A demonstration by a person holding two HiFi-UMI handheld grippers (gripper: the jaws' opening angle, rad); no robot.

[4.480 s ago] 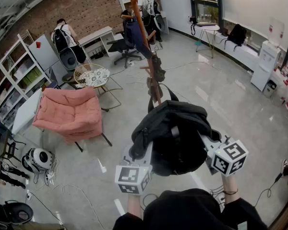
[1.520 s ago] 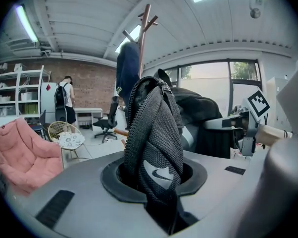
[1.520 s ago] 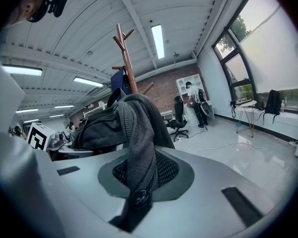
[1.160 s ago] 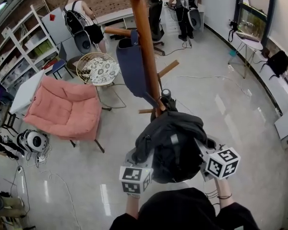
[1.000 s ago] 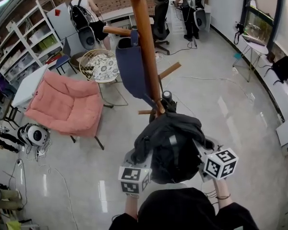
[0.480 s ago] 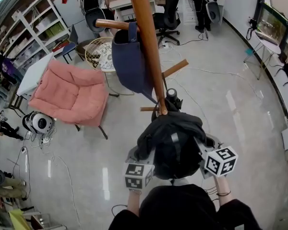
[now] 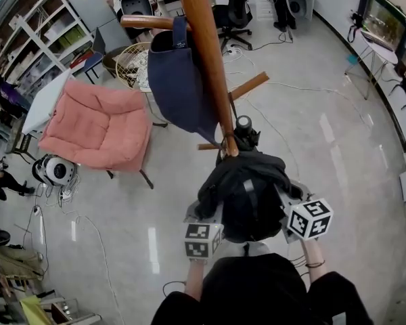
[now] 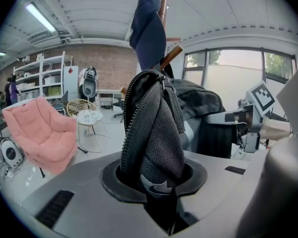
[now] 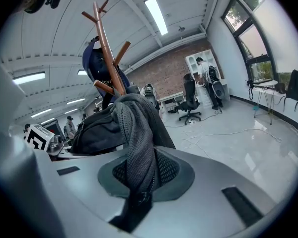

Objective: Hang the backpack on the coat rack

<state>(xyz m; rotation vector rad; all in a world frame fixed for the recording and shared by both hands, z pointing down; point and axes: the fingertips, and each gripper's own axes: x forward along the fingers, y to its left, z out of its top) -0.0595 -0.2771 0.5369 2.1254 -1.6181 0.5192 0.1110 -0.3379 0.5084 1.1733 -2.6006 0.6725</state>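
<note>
Backpack (image 7: pixel 247 198) between left gripper (image 7: pixel 204 215), right gripper (image 7: pixel 291 202) (both clamped on it), by coat rack (image 7: pixel 204 53)

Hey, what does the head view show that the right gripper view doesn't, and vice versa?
Only the head view shows the pink armchair. Only the right gripper view shows the ceiling lights and the right gripper shut on the backpack. Both show the wooden coat rack, the navy bag hanging on it, and the black backpack.

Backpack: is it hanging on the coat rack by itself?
No, held: left gripper and right gripper both clamp the backpack beside the coat rack. Whether a peg catches it, cannot tell.
</note>
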